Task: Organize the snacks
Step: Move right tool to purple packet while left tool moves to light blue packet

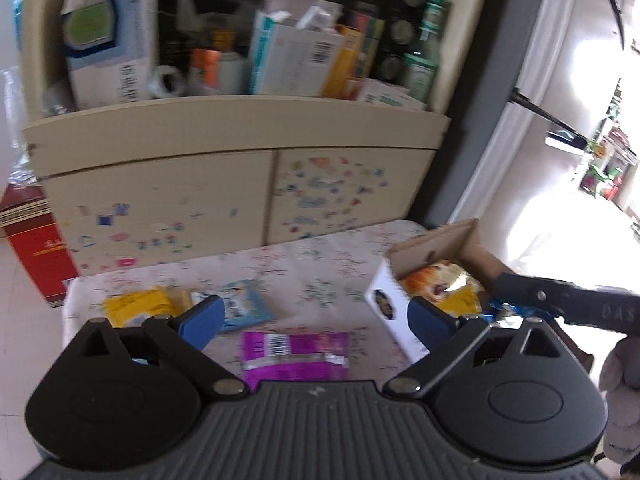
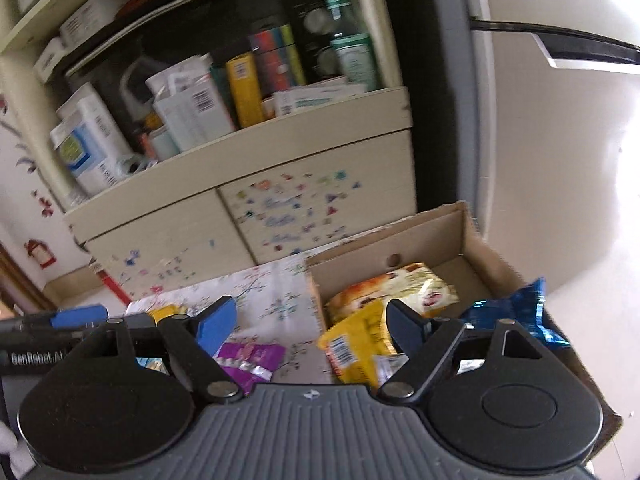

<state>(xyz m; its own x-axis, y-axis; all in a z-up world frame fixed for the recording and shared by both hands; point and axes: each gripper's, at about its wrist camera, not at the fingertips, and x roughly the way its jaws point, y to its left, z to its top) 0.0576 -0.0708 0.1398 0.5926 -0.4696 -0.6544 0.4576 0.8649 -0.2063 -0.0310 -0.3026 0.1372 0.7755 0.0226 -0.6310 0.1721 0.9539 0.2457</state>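
Note:
My left gripper is open and empty above a purple snack packet on the floral tablecloth. A yellow packet and a light blue packet lie to its left. A cardboard box at the right holds an orange-and-cream packet, a yellow packet and a blue foil packet. My right gripper is open and empty over the box's left wall. The purple packet also shows in the right wrist view.
A cream cabinet with sticker-covered doors stands behind the table; its open shelf is crowded with boxes and bottles. A red carton stands on the floor at left. A white fridge is at the right.

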